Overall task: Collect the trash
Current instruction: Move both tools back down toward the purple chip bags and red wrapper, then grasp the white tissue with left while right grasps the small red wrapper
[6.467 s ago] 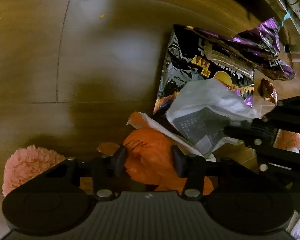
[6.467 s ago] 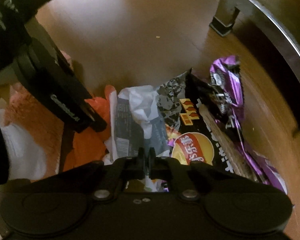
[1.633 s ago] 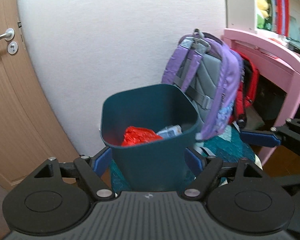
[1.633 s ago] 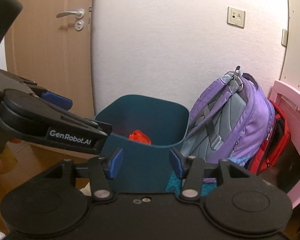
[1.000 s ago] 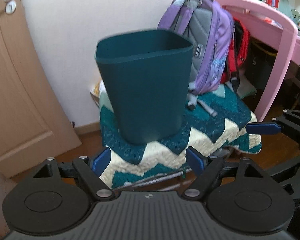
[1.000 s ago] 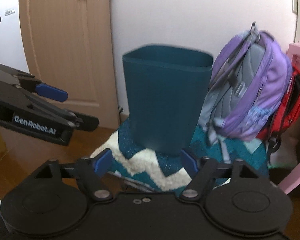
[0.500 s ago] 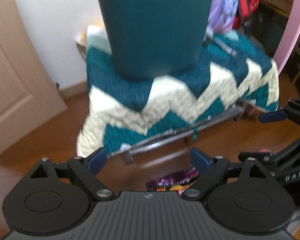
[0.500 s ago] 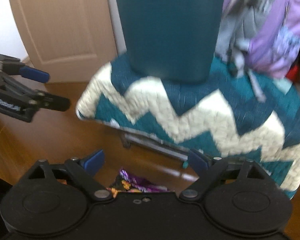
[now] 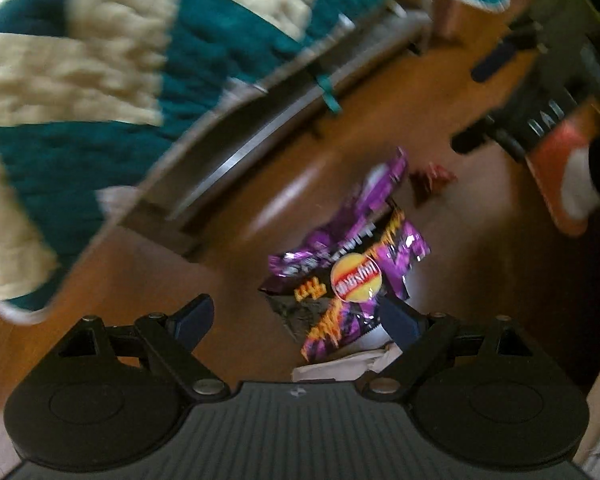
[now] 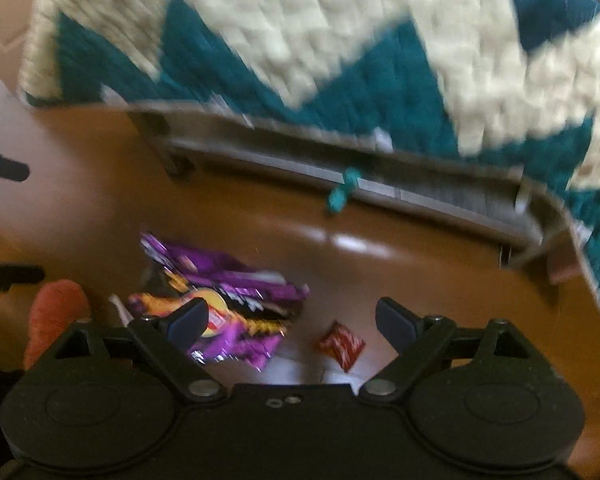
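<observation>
Both grippers just swung down from the bin toward the floor, so it looks like round two. Left gripper [image 9: 300,320] and right gripper [image 10: 292,318] are both spread wide, empty. The purple chip bag [image 9: 352,276] and a small red wrapper [image 10: 341,345] lie on the wood floor [image 10: 380,272] beside the quilt-covered bench [image 10: 440,60].

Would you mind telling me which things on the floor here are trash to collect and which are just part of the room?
Trash to collect:
purple chip bag
small red wrapper
white paper scrap

Just lying about:
teal and cream quilt
metal frame under the quilt
orange slipper
</observation>
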Available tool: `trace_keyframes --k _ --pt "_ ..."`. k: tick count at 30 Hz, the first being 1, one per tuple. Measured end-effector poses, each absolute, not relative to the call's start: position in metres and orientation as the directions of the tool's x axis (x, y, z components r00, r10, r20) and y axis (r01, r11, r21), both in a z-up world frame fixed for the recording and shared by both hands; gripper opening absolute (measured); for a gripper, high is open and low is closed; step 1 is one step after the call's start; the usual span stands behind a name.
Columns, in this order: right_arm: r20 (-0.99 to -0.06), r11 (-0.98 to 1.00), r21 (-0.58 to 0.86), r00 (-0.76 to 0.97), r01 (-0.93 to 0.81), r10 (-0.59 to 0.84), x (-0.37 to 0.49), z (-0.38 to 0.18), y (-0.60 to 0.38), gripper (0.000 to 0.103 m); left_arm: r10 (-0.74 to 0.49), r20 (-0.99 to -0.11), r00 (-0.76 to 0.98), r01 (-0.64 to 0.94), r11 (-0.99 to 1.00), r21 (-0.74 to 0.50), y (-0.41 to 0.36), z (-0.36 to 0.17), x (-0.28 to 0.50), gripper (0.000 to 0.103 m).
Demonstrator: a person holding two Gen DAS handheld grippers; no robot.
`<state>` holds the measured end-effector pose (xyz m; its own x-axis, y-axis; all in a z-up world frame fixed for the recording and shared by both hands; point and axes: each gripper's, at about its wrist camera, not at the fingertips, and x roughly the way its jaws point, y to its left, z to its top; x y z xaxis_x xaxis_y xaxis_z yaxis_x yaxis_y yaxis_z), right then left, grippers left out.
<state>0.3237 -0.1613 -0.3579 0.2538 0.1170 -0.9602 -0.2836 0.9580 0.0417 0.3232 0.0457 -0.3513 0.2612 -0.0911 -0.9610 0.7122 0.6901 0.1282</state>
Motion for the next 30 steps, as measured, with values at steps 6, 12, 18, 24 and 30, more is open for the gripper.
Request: trace_keyframes --k 6,12,18,24,30 --pt "-0.982 0.971 0.038 0.173 -0.238 0.081 0.326 -0.420 -0.175 0.091 -0.109 -0.975 0.192 0.826 0.554 0.101 0.021 -0.412 0.297 0.091" --pt "-0.993 0.963 0.034 0.102 -0.269 0.063 0.330 -0.469 -0.186 0.090 -0.086 -0.991 0.101 0.892 0.450 0.052 0.008 -0.467 0.274 0.091" --pt "-0.997 0.958 0.022 0.068 -0.286 0.043 0.343 -0.508 -0.192 0.090 -0.072 -0.992 0.102 0.925 0.375 0.068 0.007 -0.509 0.258 0.091" --pt "-1.000 0.922 0.029 -0.003 -0.386 0.030 0.344 -0.542 -0.184 0.090 -0.055 -0.993 0.103 0.948 0.308 0.081 0.007 -0.537 0.243 0.091" --pt "-0.999 0.890 0.022 -0.036 -0.456 0.007 0.340 -0.565 -0.179 0.089 -0.029 -0.996 0.086 0.959 0.272 0.075 0.010 -0.558 0.237 0.091"
